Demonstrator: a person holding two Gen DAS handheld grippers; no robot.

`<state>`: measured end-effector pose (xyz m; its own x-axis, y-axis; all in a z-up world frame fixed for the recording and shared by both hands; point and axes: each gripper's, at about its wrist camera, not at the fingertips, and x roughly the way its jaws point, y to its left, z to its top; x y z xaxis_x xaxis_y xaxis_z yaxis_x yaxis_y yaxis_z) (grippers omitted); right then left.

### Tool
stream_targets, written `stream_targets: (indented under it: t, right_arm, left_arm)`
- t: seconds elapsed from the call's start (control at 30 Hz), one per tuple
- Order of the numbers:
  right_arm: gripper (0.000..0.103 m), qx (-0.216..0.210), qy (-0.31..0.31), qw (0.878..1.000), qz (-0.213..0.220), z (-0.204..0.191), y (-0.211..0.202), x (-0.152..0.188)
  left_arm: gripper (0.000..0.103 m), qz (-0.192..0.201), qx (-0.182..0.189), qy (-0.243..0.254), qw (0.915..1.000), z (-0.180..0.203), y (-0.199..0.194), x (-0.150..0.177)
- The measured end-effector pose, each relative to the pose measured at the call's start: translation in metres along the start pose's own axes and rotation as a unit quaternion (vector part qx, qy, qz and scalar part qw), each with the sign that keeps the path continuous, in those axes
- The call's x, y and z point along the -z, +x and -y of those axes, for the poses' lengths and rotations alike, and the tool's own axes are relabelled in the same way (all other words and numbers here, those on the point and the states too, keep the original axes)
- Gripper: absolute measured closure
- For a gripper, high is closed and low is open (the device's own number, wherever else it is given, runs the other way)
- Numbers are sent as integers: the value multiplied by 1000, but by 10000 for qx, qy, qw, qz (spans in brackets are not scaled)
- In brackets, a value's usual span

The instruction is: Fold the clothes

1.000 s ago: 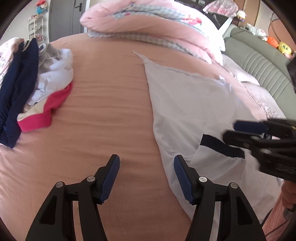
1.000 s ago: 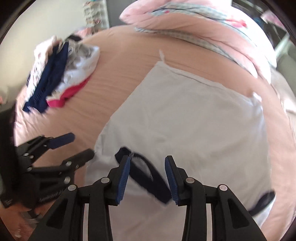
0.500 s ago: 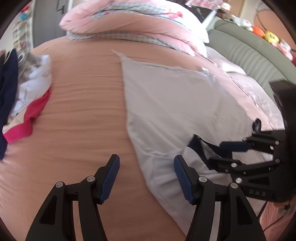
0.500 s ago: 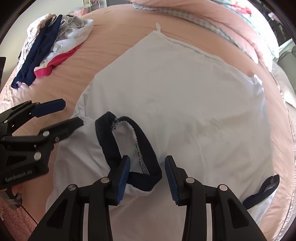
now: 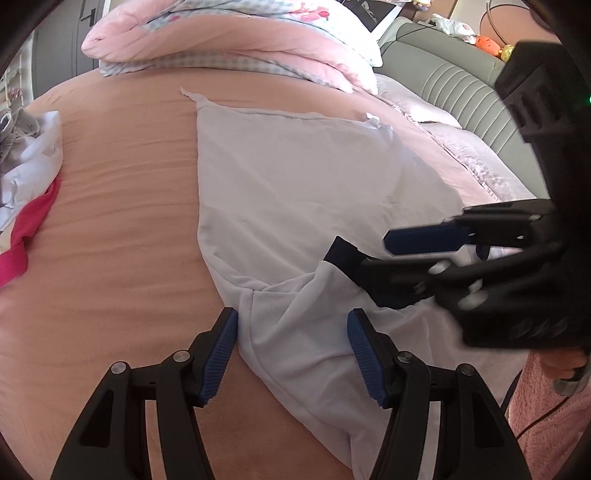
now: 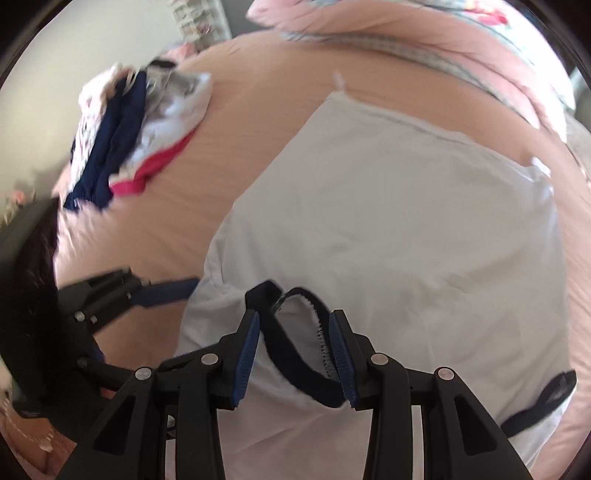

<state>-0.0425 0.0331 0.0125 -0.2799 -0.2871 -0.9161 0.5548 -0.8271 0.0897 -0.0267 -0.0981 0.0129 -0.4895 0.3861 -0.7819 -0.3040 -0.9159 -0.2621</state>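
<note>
A white T-shirt (image 5: 295, 184) (image 6: 406, 221) with navy trim lies flat on the peach bed sheet, hem toward the pillows. My left gripper (image 5: 291, 343) is open, its blue pads straddling the folded-over left sleeve (image 5: 295, 314) near the shirt's edge. My right gripper (image 6: 293, 354) is open around the navy collar (image 6: 295, 354), which stands up as a loop between its pads. In the left wrist view the right gripper (image 5: 413, 254) reaches in from the right over the navy collar (image 5: 343, 254). A second navy cuff (image 6: 546, 398) shows at the lower right.
A heap of unfolded clothes (image 6: 140, 129) in white, navy and pink lies at the bed's left side. A pink quilt (image 5: 229, 33) is bunched at the far end. A grey-green padded headboard (image 5: 454, 77) runs along the right. Bare sheet (image 5: 110, 240) lies left of the shirt.
My left gripper has moved right onto the shirt's left sleeve area. My right gripper stays at the navy collar, its view swung and blurred. Both stay open.
</note>
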Motion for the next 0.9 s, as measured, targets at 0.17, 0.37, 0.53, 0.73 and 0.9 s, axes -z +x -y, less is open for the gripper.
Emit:
stream_targets:
  t: [0.17, 0.37, 0.53, 0.73, 0.9]
  right_arm:
    - [63, 164, 174, 9995, -222, 3, 17, 6]
    - [63, 483, 499, 9974, 186, 18, 2, 11]
    - [63, 222, 656, 9965, 465, 18, -20, 23]
    - [63, 736, 602, 9954, 127, 26, 7, 22]
    - [63, 669, 995, 9914, 531, 36, -25, 19]
  left_arm:
    - [44, 82, -49, -183, 9998, -9, -5, -1]
    - [44, 63, -355, -337, 9988, -15, -1, -1]
    - [44, 80, -484, -254, 9985, -9, 0, -1]
    - [44, 103, -650, -309, 9974, -9, 4, -1]
    - [44, 130, -652, -369, 9971, -11, 5, -2]
